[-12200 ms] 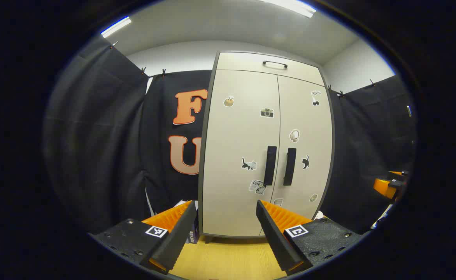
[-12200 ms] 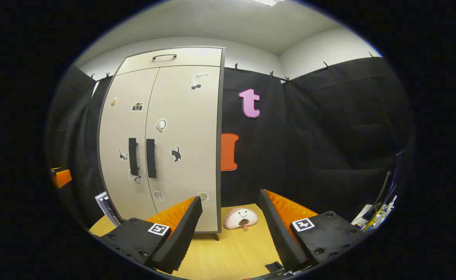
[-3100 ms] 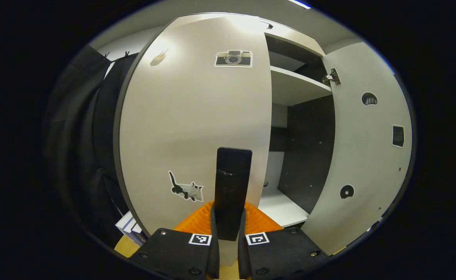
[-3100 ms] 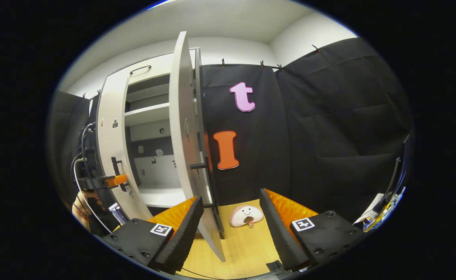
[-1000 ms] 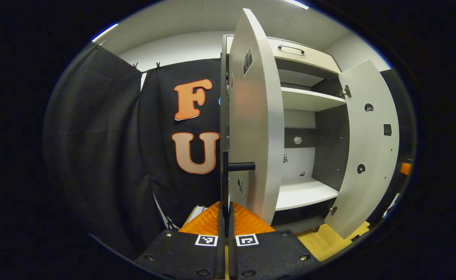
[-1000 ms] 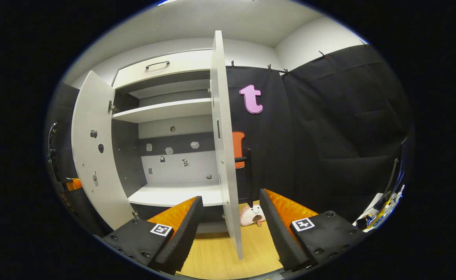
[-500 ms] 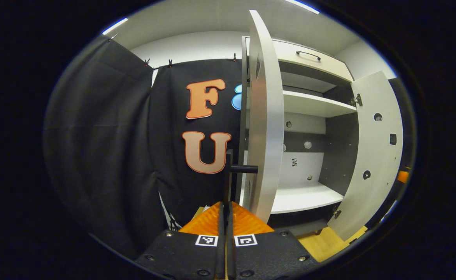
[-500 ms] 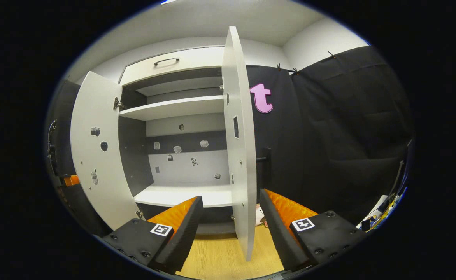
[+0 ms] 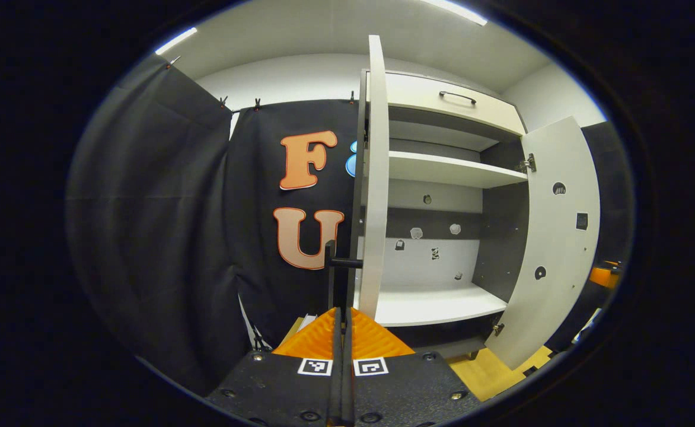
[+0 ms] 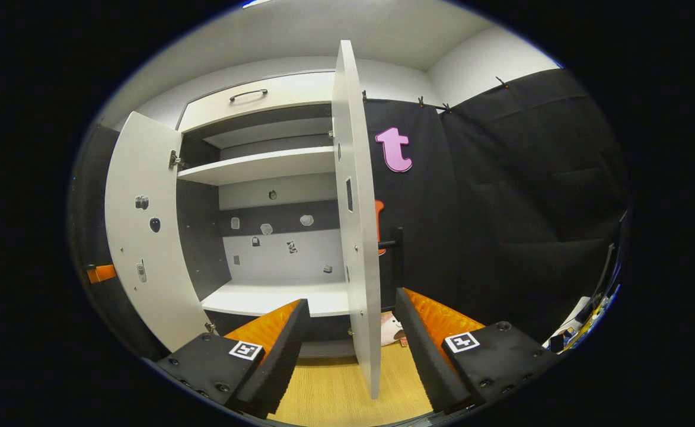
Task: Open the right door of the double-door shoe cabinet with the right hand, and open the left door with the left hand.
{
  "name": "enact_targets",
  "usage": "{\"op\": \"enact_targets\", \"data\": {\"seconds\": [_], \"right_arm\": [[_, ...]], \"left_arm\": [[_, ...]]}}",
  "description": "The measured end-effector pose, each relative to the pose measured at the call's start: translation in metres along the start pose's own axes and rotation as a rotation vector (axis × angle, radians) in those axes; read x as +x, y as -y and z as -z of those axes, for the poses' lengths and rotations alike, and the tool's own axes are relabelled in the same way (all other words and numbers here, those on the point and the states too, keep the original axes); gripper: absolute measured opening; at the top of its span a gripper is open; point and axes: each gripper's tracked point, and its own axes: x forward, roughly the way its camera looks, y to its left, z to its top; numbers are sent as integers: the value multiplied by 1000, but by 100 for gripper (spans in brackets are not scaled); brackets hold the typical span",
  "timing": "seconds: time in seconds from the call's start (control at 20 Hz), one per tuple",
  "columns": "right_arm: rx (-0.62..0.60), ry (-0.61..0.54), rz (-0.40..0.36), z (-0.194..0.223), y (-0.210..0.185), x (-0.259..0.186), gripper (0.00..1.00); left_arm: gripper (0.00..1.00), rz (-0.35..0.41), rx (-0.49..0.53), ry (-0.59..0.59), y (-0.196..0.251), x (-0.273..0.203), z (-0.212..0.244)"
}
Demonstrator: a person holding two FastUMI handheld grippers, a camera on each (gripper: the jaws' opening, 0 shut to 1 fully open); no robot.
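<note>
Presently, both doors of the shoe cabinet (image 10: 276, 95) stand open. From my left tool (image 9: 341, 332), the left door (image 9: 374, 178) is edge-on straight ahead. Its black handle (image 9: 331, 276) runs down between my two fingers, which look drawn together on it, though I cannot tell whether both press it. The right door (image 9: 555, 237) hangs wide, ahead to the right. From my right tool (image 10: 347, 338), the fingers are spread apart and grip nothing. The right door (image 10: 356, 207) stands edge-on between them, just ahead, with its handle (image 10: 396, 258) on the far side. The shelves (image 10: 258, 166) are bare. A plush toy (image 10: 390, 329) lies on the wooden floor (image 10: 330, 391) behind that door.
</note>
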Motion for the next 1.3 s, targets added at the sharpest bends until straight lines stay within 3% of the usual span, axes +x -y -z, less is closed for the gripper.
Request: {"op": "enact_targets", "data": {"seconds": [0.2, 0.3, 0.45, 0.55, 0.6, 0.75, 0.85, 1.0, 1.05, 1.25, 1.3], "right_arm": [[-14, 1, 0, 0, 5, -3, 89], [-22, 3, 0, -1, 8, -5, 89], [-31, 14, 3, -5, 12, -6, 89], [-32, 15, 2, -5, 13, -7, 89], [-33, 14, 1, -5, 14, -8, 96], [-37, 15, -1, -5, 14, -8, 96], [-40, 17, -5, -6, 13, -10, 96], [-44, 21, -7, -7, 11, -10, 96], [-44, 20, -8, -6, 11, -10, 96], [-43, 19, -11, -5, 9, -12, 96], [-43, 20, -11, -5, 8, -12, 96]], "left_arm": [[1, -23, 1, -14, 9, -22, -1], [9, -17, -6, -12, 19, -29, -3], [38, -9, -9, -14, 27, -41, 0], [37, -30, -6, -11, 26, -47, -1], [43, -36, -9, -9, 27, -49, -1], [59, -51, 0, 4, 27, -54, -7], [59, -65, 12, 15, 24, -58, -10], [71, -73, 22, 22, 22, -59, -11], [70, -78, 23, 22, 21, -61, -11], [81, -82, 17, 25, 19, -62, -12], [79, -83, 18, 27, 18, -62, -13]]}}
